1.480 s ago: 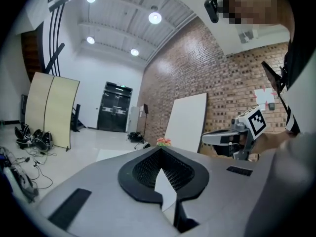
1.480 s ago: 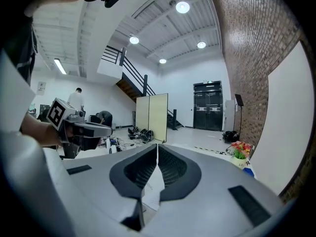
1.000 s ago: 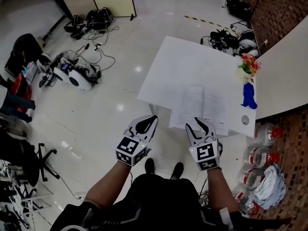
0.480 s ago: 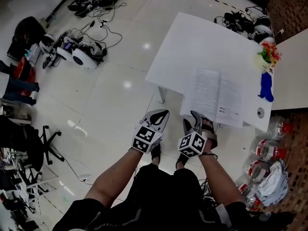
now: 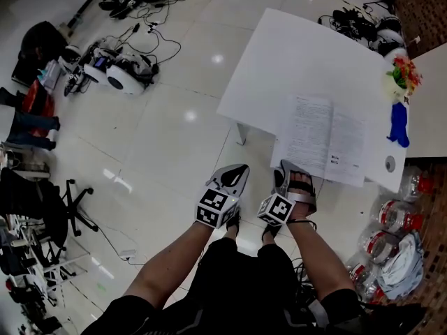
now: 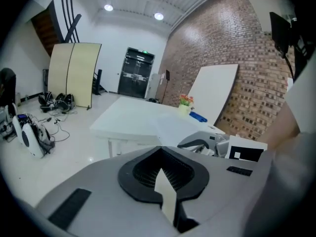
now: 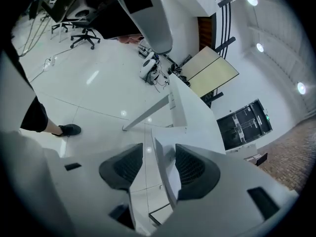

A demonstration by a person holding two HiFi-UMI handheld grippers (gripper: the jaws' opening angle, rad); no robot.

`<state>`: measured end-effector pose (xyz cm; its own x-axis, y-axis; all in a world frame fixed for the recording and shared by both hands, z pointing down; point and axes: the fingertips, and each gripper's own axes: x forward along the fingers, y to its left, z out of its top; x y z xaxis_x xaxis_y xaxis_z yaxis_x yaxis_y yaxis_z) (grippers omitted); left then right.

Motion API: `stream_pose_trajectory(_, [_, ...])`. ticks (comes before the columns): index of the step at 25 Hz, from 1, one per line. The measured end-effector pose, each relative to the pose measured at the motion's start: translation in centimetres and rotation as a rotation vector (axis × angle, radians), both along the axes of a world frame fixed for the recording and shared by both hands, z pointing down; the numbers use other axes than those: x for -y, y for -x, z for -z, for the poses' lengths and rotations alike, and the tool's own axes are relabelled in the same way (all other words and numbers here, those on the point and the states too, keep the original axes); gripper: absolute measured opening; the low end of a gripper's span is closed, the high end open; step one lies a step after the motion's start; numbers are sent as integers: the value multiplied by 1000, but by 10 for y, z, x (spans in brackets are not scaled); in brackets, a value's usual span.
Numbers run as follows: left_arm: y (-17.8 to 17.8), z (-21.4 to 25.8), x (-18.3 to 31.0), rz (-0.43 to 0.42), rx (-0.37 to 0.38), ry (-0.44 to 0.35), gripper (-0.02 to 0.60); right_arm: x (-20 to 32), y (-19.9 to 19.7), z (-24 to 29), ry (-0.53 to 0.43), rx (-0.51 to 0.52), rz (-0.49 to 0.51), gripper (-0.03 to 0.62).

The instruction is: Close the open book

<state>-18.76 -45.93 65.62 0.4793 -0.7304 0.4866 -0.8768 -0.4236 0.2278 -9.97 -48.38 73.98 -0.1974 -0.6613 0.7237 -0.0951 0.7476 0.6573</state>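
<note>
The open book (image 5: 325, 139) lies flat on the white table (image 5: 293, 54), near its front right edge, pages up. Both grippers hang in front of the table, short of its edge and over the floor. My left gripper (image 5: 232, 178) is shut, its tips meeting with nothing between them. My right gripper (image 5: 295, 179) is open and empty, a little short of the book's near edge. In the left gripper view the left gripper (image 6: 160, 149) points toward the table (image 6: 133, 117), the right one (image 6: 205, 141) beside it. The right gripper view is rolled; between the right gripper's (image 7: 150, 149) pads are floor and table edge.
A flower pot (image 5: 399, 75), a blue object (image 5: 399, 125) and a small round thing (image 5: 390, 163) stand on the table's right side. Water bottles (image 5: 391, 218) sit on the floor at right. Cables and devices (image 5: 115, 72) and an office chair (image 5: 63, 208) are at left.
Both grippers have sunk and drawn back from the book's near edge toward my body. The right gripper has rolled over and its jaws stand wider.
</note>
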Motion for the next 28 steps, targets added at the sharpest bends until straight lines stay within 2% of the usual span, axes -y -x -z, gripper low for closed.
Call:
stream_pose_trajectory(7, [-2,6,-3,-15,-20,-12,-3,8,-1,4,-67,5,-19,167])
stream_pose_trajectory(12, [-4,12,-3,-25,-30,-23,-3,9,0,19,-90,77,-42,72])
stream_pose_trajectory(15, [-1,20,-2,-11,-47,-28,-3,7,0,44,-97,188,-104,38])
stream_pose_trajectory(22, [-11,65,11,-5,-88,-96,-3,10,-23,106,-72,484,-274,25])
stream_pose_trajectory(26, [-33,89,19,-39,-96,-129,-3,13,-55,137,-41,742,-480,25])
stream_pose_trajectory(28, [-48,101,21,-56,-109,-142,-3,14,-73,152,-47,836,-561,25])
